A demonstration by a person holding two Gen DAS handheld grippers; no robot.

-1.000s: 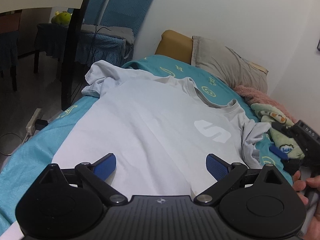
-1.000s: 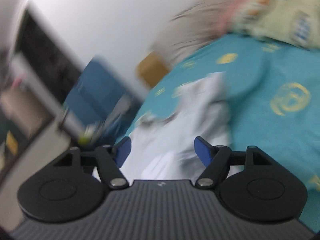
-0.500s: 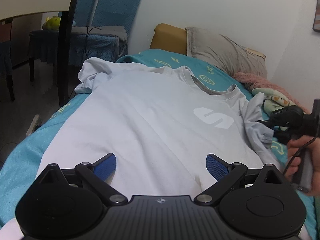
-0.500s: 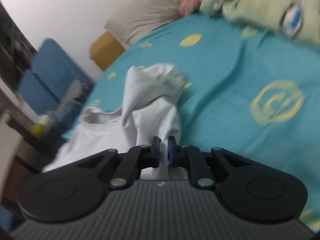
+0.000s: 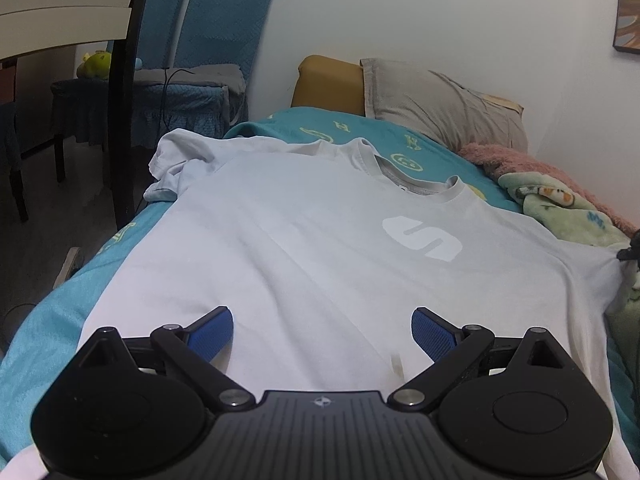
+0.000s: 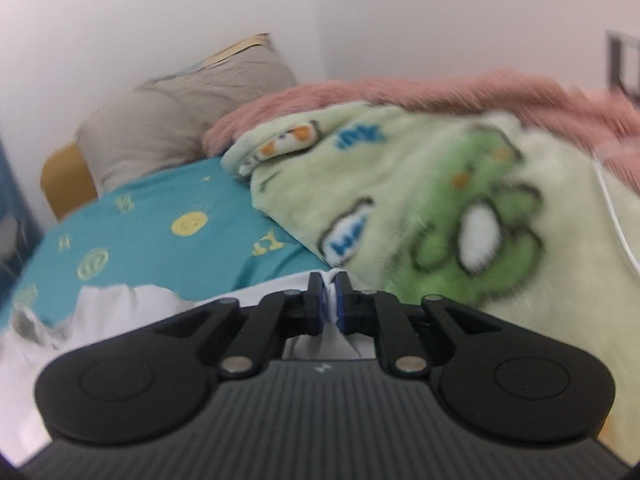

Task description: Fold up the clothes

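Observation:
A white T-shirt (image 5: 304, 240) with a white logo lies face up on the teal bed sheet (image 5: 52, 312). Its left sleeve (image 5: 176, 160) is bunched near the bed's edge. My left gripper (image 5: 322, 330) is open and empty, low over the shirt's hem. My right gripper (image 6: 329, 306) is shut on a fold of the shirt's right sleeve (image 6: 332, 296), which stretches out to the right in the left wrist view (image 5: 592, 276). The shirt's white cloth (image 6: 120, 304) shows at the lower left of the right wrist view.
A grey pillow (image 5: 444, 112) and a mustard cushion (image 5: 328, 80) lie at the bed head. A green cartoon blanket (image 6: 460, 208) and a pink blanket (image 6: 400, 92) are heaped on the right. Blue chairs (image 5: 208, 40) and a table leg (image 5: 122, 120) stand left of the bed.
My right gripper went from open to shut on the right sleeve and has pulled it out to the right, flattening it. My left gripper stayed open and sank lower over the hem.

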